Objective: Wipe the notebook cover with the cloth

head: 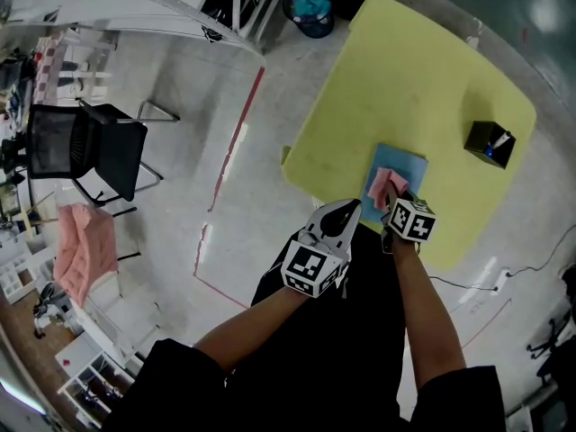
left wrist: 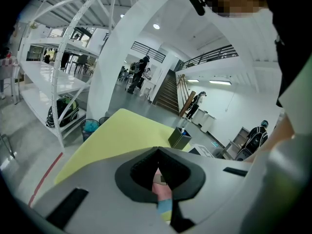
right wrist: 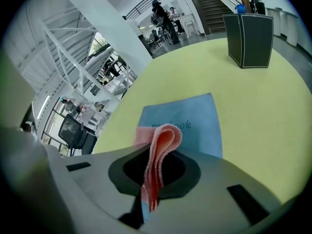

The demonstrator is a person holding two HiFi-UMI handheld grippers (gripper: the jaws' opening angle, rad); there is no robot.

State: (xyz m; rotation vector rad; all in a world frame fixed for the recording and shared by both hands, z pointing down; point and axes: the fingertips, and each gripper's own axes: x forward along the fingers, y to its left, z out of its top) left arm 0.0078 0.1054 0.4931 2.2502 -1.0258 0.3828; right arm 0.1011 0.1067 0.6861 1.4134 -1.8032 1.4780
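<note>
A blue notebook (head: 407,166) lies flat near the front edge of the yellow table (head: 396,79). In the right gripper view its cover (right wrist: 195,123) shows printed lettering. My right gripper (head: 393,202) is over the notebook's near end, shut on a folded pink cloth (right wrist: 158,155). The cloth (head: 386,184) sticks out past the jaws and rests on the cover. My left gripper (head: 351,208) hangs just off the table's front edge, left of the notebook. Its jaws (left wrist: 158,149) meet at the tips with nothing held between them.
A black pen holder (head: 490,142) stands at the table's right side, beyond the notebook (right wrist: 248,33). On the floor to the left are a black chair (head: 85,147) and a pink fabric (head: 83,246) draped over a rack. Bins (head: 310,7) stand past the table's far corner.
</note>
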